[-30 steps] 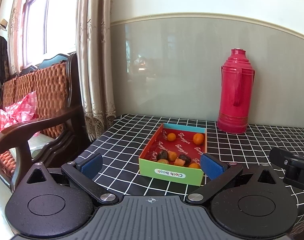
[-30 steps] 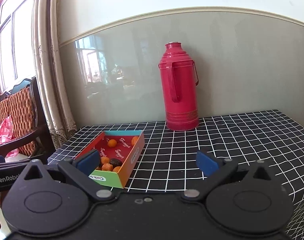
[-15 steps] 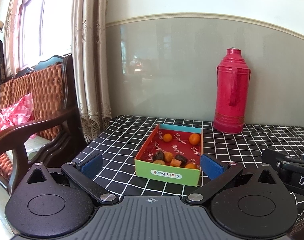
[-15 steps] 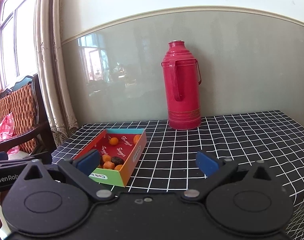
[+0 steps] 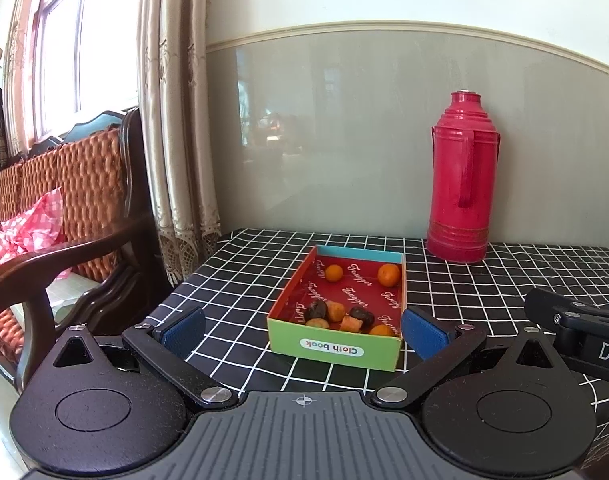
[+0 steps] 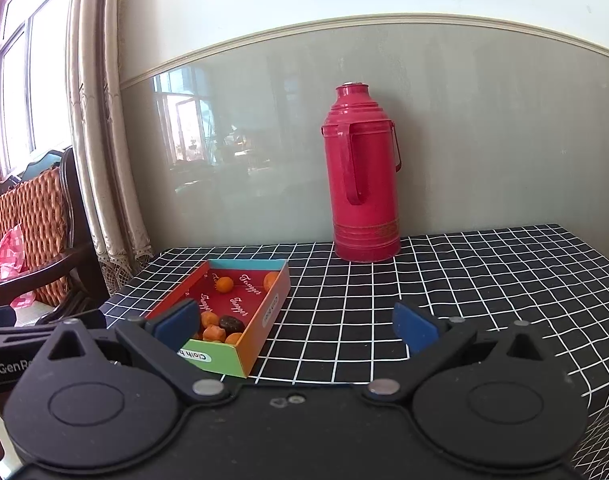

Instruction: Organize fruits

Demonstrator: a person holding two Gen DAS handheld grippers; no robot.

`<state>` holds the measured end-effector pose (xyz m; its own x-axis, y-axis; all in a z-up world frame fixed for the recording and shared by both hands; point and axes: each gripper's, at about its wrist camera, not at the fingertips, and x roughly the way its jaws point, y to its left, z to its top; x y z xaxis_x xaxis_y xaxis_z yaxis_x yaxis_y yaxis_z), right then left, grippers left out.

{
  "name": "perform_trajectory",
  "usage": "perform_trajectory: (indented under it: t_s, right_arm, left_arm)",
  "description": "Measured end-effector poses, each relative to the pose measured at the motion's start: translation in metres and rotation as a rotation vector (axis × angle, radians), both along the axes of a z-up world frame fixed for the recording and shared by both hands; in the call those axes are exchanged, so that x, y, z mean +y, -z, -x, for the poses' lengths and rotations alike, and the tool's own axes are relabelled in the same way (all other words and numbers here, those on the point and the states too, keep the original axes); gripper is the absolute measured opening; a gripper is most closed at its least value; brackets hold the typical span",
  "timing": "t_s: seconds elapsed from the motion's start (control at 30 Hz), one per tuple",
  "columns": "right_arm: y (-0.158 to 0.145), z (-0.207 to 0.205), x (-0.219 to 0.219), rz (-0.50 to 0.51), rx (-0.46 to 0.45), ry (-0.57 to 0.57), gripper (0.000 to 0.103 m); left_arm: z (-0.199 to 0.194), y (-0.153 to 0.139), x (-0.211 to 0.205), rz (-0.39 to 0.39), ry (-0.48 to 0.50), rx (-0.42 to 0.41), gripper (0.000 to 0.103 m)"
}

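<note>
Box [image 5: 336,350] shifted right, left hand-held gripper [image 6: 172,322] hiding corner

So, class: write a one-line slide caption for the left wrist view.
Open left gripper faces a fruit-filled cardboard box on a checked tablecloth, red thermos behind.

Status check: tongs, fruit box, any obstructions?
Left tongs open, empty. Right tongs open, empty. Fruits in box, untouched. Thermos behind, clear.

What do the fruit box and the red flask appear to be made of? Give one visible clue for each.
Fruit box: likely printed cardboard, with thin straight walls, folded corners and a matte look. Red flask: probably painted metal or hard plastic; its glossy ribbed body leaves that open.
</note>
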<state>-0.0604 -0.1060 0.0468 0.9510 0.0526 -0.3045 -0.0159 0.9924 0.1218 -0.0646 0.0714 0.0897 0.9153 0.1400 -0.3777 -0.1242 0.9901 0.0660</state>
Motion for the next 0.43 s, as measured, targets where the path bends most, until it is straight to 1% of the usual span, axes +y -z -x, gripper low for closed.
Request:
perform_trajectory:
  t_s: [0.3,0.43]
  right_arm:
    - [-0.0015,-0.0028,-0.0002,0.003,-0.002,0.016,0.097]
    - [-0.0016,-0.0036,0.0001,0.005,-0.004,0.02,0.097]
  left_arm:
    - [-0.0016,0.0004,0.0001,0.017,0.021,0.013,0.103]
    - [-0.0016,0.0019,0.0004,0.031,0.031,0.005,0.103]
